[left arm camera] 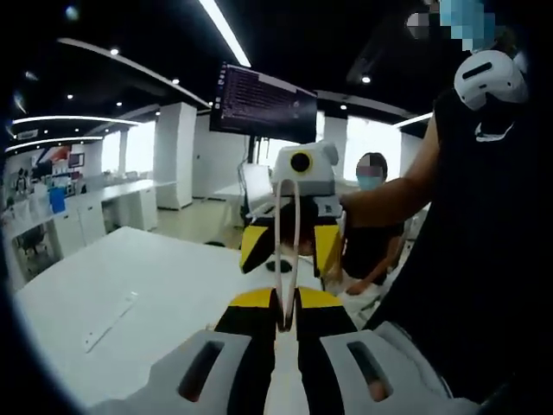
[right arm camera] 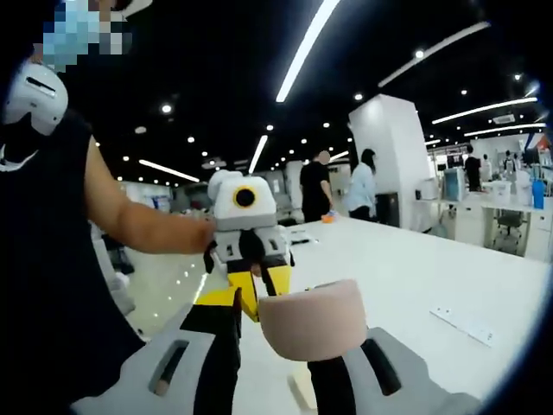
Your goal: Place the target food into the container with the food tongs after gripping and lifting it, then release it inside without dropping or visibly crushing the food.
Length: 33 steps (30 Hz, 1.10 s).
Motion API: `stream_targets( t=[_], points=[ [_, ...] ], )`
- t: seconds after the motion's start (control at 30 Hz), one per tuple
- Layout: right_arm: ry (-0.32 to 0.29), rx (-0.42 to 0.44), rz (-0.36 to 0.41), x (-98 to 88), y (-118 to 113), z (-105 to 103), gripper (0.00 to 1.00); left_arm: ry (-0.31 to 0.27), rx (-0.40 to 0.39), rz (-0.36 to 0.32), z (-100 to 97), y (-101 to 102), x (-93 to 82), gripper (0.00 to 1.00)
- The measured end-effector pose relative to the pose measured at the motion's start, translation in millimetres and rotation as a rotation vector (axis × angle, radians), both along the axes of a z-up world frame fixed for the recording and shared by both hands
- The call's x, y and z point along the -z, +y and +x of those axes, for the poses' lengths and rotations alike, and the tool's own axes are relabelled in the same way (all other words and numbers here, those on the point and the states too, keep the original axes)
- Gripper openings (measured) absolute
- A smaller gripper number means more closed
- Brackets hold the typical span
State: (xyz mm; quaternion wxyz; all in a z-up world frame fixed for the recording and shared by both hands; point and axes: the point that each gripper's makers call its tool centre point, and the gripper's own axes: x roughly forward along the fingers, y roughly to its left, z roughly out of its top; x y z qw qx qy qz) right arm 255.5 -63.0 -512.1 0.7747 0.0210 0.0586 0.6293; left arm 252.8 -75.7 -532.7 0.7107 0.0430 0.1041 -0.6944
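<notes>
Tongs of thin pale plastic (left arm camera: 288, 259) sit clamped in the left gripper (left arm camera: 285, 322); the right gripper (right arm camera: 276, 333) pinches a pink rounded container (right arm camera: 313, 330) above the white table (right arm camera: 415, 277).

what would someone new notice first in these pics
In the right gripper view, the right gripper holds a pale pink bowl up close. In the left gripper view, the left gripper pinches thin pale tongs, reaching toward the other gripper above a white table.

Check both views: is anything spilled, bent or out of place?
Nothing stands out. The tongs sit clamped in the left gripper, the pink container is held in the right gripper, and the white table shows no spill.
</notes>
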Motion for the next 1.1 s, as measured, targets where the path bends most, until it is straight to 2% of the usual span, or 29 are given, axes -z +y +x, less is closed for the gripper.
stream_targets(
  t=[0.13,0.37,0.6,0.67,0.7,0.73,0.77,0.8,0.87,0.9,0.93,1.0,1.03,1.1],
  points=[
    [0.001,-0.008,0.006,-1.2,2.5,-1.0,0.29,0.003,0.003,0.001,-0.4,-0.9,0.1,0.04],
    [-0.004,-0.025,0.005,-1.0,4.4,-3.5,0.2,0.024,0.031,-0.002,-7.4,-2.5,-1.0,0.04],
    [-0.023,-0.049,0.014,-5.4,10.4,-8.3,0.18,0.045,0.052,-0.003,-10.6,-1.5,-2.7,0.05],
    [-0.02,-0.049,0.03,-9.0,10.7,-8.3,0.2,0.045,0.058,-0.016,-12.9,-1.4,-5.3,0.1],
    [-0.014,-0.052,0.035,-10.2,10.8,-8.7,0.21,0.027,0.051,-0.025,-11.9,-1.2,-6.7,0.13],
    [-0.027,-0.036,0.032,-11.1,10.3,-6.1,0.21,-0.05,0.031,-0.047,-5.5,-0.3,-10.6,0.16],
    [-0.026,-0.036,0.03,-11.8,10.7,-6.5,0.21,-0.066,0.035,-0.06,-6.3,0.5,-12.5,0.17],
    [-0.013,-0.043,0.027,-13.2,11.6,-7.6,0.21,-0.012,0.04,-0.06,-10.0,1.8,-12.1,0.17],
    [-0.01,-0.042,0.023,-14.6,13.5,-7.8,0.21,-0.021,0.037,-0.055,-12.2,0.8,-11.2,0.19],
    [-0.02,-0.034,0.012,-13.2,13.5,-6.4,0.21,-0.021,0.036,-0.046,-11.9,1.0,-9.2,0.22],
    [-0.024,-0.03,0.016,-14.0,12.7,-5.1,0.2,0.02,0.036,-0.007,-14.2,2.7,-1.0,0.29],
    [-0.011,-0.025,0.028,-16.6,10.4,-2.0,0.2,0.054,0.018,0.039,-14.8,4.1,8.8,0.39],
    [-0.013,-0.023,0.029,-17.4,10.0,-1.6,0.2,0.039,0.006,0.033,-12.1,2.8,11.0,0.42],
    [-0.01,-0.025,0.033,-18.3,9.7,-1.9,0.21,0.03,-0.003,0.016,-11.8,5.2,10.4,0.36]
  ],
)
